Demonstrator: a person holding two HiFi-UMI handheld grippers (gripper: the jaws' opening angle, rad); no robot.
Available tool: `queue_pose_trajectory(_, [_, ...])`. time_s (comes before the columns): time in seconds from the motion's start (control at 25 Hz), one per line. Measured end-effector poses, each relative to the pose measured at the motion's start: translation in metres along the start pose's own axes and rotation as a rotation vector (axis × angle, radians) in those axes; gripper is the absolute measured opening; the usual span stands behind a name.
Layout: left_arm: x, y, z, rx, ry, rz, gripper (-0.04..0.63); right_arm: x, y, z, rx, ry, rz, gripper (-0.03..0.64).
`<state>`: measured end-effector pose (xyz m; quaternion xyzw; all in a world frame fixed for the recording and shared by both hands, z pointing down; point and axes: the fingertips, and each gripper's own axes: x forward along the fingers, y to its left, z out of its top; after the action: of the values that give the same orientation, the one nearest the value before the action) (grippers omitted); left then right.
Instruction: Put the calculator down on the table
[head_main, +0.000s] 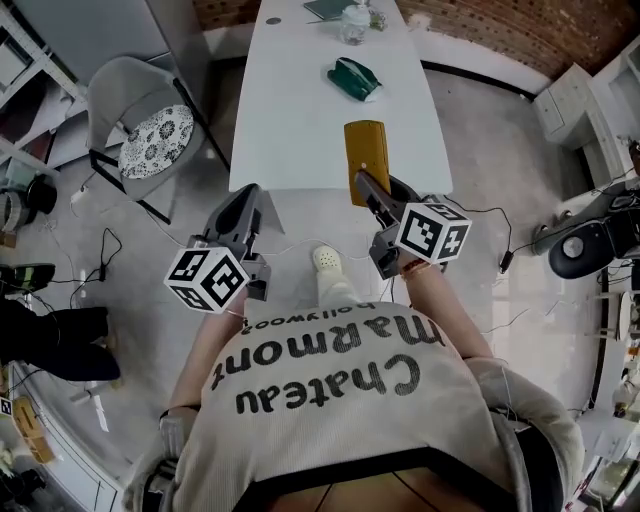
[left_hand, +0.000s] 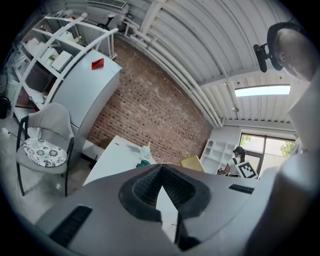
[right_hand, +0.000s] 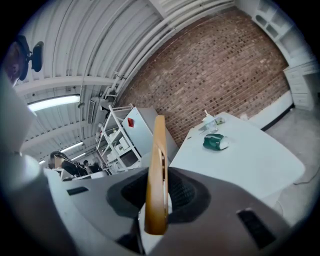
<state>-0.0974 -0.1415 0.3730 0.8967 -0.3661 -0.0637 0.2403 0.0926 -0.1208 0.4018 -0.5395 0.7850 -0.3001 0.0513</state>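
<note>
Calculator (head_main: 367, 150), where is it? (A)

In the right gripper (head_main: 363, 186). Pads clamped on its lower end, jaws only a narrow gap apart, about the thickness of the casing. (B)

Orientation? (A)

Right gripper view: edge-on, thin ochre-yellow edge running up between the pads and sticking out well past the tips. Head view: broad yellow face toward the camera, long axis pointing away from the person. (B)

Position relative to the table (head_main: 290, 130)? (A)

Over the near right part of the white top, just inside the near edge. Can't tell from any view whether it touches the surface. Grip is on, so not released. (B)

Left gripper (head_main: 246, 192)? (A)

Jaw tips together, nothing between them. Sits at the near left corner of the table, well apart from the calculator. The person's shoe (head_main: 326, 260) shows on the floor between the two grippers. (B)

Anything else on the top? (A)

Green item (head_main: 353, 78) further up the table, beyond the calculator and clear of it. Clear container (head_main: 355, 25) near the far end. Grey chair (head_main: 112, 90) with a patterned cushion stands left of the table. (B)
</note>
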Motion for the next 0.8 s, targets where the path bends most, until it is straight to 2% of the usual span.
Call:
queue_pose_trajectory(0.12, [0.019, 0.013, 0.011, 0.009, -0.01, 0.02, 0.002, 0.023, -0.014, 0.012, -0.004, 0.014, 0.009, 0.087])
queue_pose_trajectory(0.24, [0.041, 0.029, 0.02, 0.031, 0.015, 0.07, 0.002, 0.048, -0.026, 0.031, -0.006, 0.018, 0.018, 0.087])
queue_pose_trajectory(0.56, [0.096, 0.056, 0.055, 0.021, -0.035, 0.105, 0.002, 0.116, -0.059, 0.077, -0.032, 0.061, 0.044, 0.087])
queue_pose_trajectory(0.8, [0.119, 0.08, 0.066, -0.006, -0.059, 0.146, 0.002, 0.157, -0.077, 0.096, -0.04, 0.097, 0.066, 0.087])
